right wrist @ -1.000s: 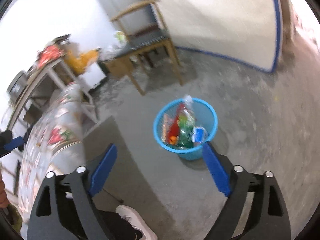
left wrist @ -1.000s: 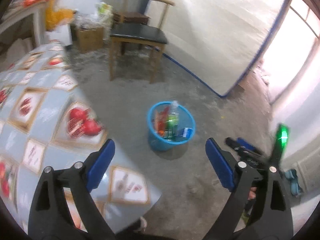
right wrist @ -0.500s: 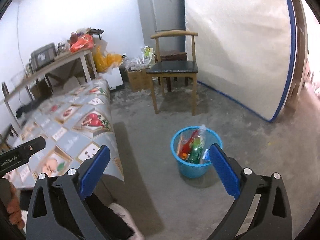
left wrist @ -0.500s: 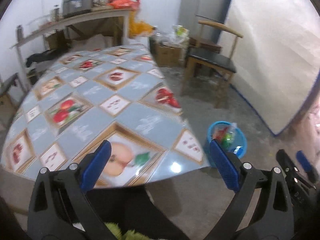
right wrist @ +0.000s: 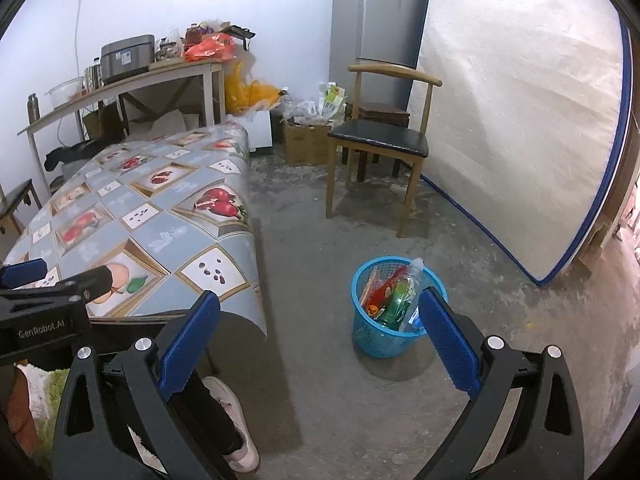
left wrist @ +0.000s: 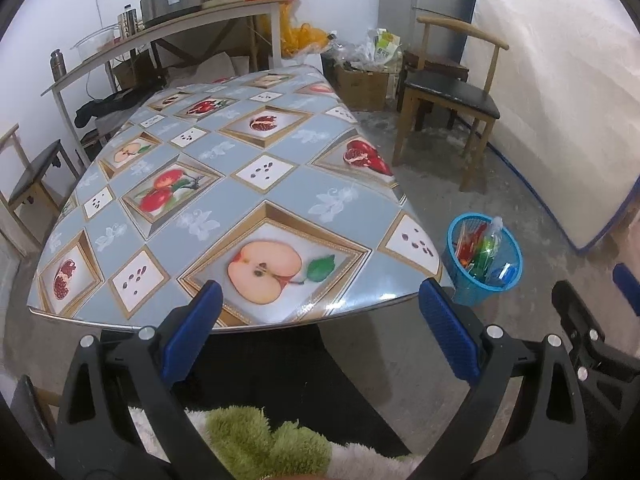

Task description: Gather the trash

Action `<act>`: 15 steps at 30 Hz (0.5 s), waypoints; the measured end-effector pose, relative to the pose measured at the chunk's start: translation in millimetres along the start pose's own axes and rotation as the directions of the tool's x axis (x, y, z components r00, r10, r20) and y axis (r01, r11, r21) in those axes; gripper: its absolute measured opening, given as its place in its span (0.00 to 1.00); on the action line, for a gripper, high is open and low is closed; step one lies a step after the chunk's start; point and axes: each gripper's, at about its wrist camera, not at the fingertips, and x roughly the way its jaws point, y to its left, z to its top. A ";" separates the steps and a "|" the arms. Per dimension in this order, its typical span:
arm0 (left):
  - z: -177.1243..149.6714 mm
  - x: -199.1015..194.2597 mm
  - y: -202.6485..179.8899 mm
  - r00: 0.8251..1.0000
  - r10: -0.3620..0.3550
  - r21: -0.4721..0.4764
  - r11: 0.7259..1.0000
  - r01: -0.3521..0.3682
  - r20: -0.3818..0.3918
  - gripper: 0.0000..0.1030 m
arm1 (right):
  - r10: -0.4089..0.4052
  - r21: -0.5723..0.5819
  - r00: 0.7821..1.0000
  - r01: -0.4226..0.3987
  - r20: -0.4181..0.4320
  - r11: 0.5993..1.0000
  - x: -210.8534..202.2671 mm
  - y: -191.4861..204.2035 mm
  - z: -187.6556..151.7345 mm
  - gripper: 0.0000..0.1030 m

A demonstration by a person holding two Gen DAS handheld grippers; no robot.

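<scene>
A blue mesh trash basket [left wrist: 464,292] stands on the concrete floor to the right of the table, and shows in the right wrist view [right wrist: 370,338] too. It holds a clear plastic bottle [right wrist: 412,280], a green bottle and red and blue wrappers. My left gripper [left wrist: 316,316] is open and empty, held before the near edge of the fruit-print table [left wrist: 224,184]. My right gripper [right wrist: 318,320] is open and empty, above the floor beside the table, with the basket behind its right finger.
A wooden chair [right wrist: 380,140] with a black seat stands beyond the basket. A mattress [right wrist: 520,120] leans on the right wall, a fridge [right wrist: 380,28] behind it. A cluttered side table [left wrist: 168,28], boxes and bags line the back wall. The person's shoe [right wrist: 236,424] is below.
Both grippers have drawn back and risen from over the basket. The left view swung from the floor and basket to the tabletop. Both stayed open.
</scene>
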 end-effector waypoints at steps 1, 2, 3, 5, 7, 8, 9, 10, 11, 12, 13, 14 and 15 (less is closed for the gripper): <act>0.2 0.4 1.1 1.000 0.005 -0.004 1.000 -0.005 -0.003 0.92 | -0.003 -0.001 1.000 0.003 0.000 1.000 0.0 0.2 0.5 0.94; 0.3 0.9 2.4 1.000 0.010 -0.009 1.000 -0.010 -0.005 0.92 | -0.007 -0.002 1.000 0.007 -0.001 1.000 0.2 -0.1 0.9 0.94; 0.6 0.8 2.8 1.000 0.015 -0.012 1.000 -0.016 -0.006 0.92 | -0.011 -0.003 1.000 0.011 -0.002 1.000 0.3 -0.5 1.3 0.94; 0.8 2.3 5.5 1.000 0.026 -0.022 0.999 -0.027 -0.016 0.92 | -0.014 -0.002 1.000 0.014 -0.005 1.000 1.6 -0.4 1.4 0.94; 0.6 3.4 7.5 0.999 0.039 -0.030 0.999 -0.040 -0.023 0.92 | -0.016 0.000 1.000 0.016 -0.008 1.000 3.3 -1.1 1.4 0.94; 0.4 4.1 8.8 0.999 0.043 -0.034 0.998 -0.044 -0.028 0.92 | -0.016 0.001 1.000 0.016 -0.008 1.000 3.3 -1.4 1.3 0.94; 0.5 4.4 9.7 0.998 0.047 -0.037 0.998 -0.048 -0.032 0.92 | -0.017 0.002 1.000 0.017 -0.008 1.000 4.0 -1.4 1.5 0.94; 0.2 4.6 11.0 0.998 0.055 -0.040 0.998 -0.056 -0.034 0.92 | -0.018 0.003 1.000 0.018 -0.008 1.000 4.2 -1.7 1.4 0.94; 0.2 4.7 11.8 0.998 0.059 -0.044 0.997 -0.061 -0.035 0.92 | -0.017 0.004 1.000 0.017 -0.008 1.000 4.3 -2.3 1.2 0.94; 0.5 4.7 13.1 0.997 0.063 -0.048 0.997 -0.065 -0.035 0.92 | -0.016 0.007 1.000 0.016 -0.009 1.000 4.5 -2.6 1.1 0.94; 0.7 4.5 13.9 0.997 0.068 -0.051 0.996 -0.070 -0.035 0.92 | -0.017 0.009 1.000 0.017 -0.009 1.000 4.7 -2.8 1.1 0.94; 0.6 4.0 14.8 0.997 0.073 -0.056 0.996 -0.075 -0.033 0.92 | -0.016 0.011 1.000 0.016 -0.009 1.000 4.8 -2.7 1.2 0.94; 0.4 3.7 15.4 0.997 0.075 -0.058 0.995 -0.076 -0.032 0.92 | -0.014 0.013 1.000 0.014 -0.009 1.000 4.7 -2.8 1.3 0.94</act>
